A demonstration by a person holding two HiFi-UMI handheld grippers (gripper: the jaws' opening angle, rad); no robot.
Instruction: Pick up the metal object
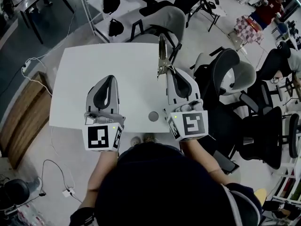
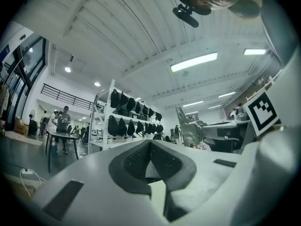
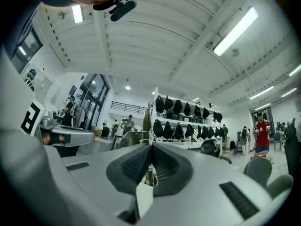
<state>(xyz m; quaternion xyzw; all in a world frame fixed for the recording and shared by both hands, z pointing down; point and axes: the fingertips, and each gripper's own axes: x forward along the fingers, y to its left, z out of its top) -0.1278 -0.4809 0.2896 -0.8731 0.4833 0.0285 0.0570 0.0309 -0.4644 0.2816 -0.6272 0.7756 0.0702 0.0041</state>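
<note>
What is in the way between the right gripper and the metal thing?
Nothing is in the way. The right gripper already has the metal object pinched between its closed fingers. The object's long end sticks out past them.

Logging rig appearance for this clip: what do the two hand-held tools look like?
The left tool and right tool share light grey, rounded, tapering shells with dark inset panels and dark textured pads. Each carries a white cube with black square markers at its rear. The person wears a dark top.
</note>
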